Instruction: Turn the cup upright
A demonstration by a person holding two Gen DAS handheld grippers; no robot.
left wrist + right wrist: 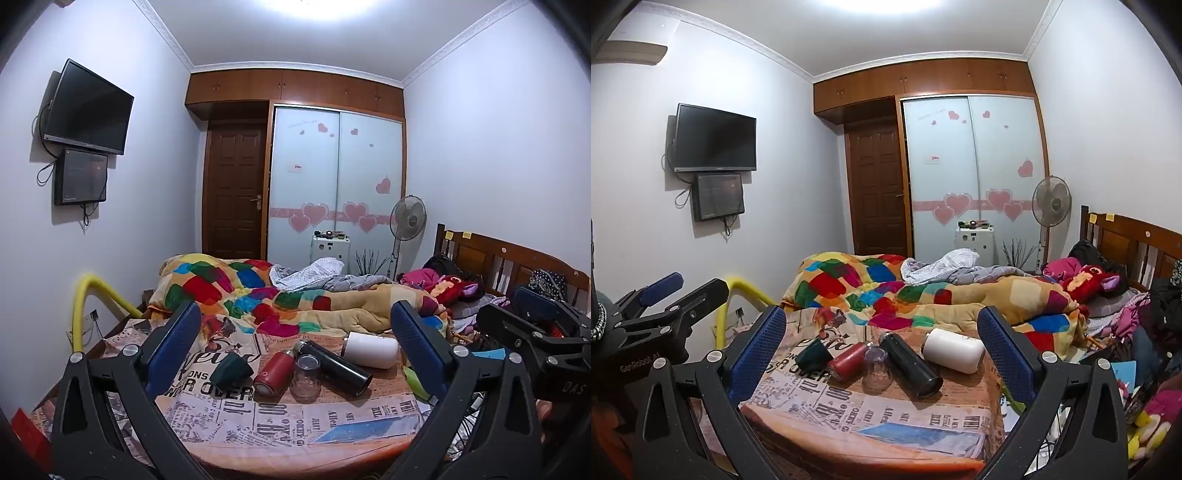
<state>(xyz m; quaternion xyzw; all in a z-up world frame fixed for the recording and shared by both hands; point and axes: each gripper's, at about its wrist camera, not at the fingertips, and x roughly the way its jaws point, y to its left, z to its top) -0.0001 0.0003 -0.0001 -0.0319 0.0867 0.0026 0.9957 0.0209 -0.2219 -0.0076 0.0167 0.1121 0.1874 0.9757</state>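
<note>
A newsprint-patterned table is standing at the foot of a bed where a patchwork quilt is lying rumpled. On the cloth five vessels are crowding together. The white cup is lying on its side at the far right, and just beside it the long black flask is lying slantwise. The red flask is lying on its side too, touching the clear glass, which is standing mouth down (its base is showing on top). The small dark green cup is lying tipped over at the left end of the row.

The left gripper is hanging short of the table with its blue pads spread wide, holding nothing. The right gripper is hovering likewise, fingers wide apart and empty.
</note>
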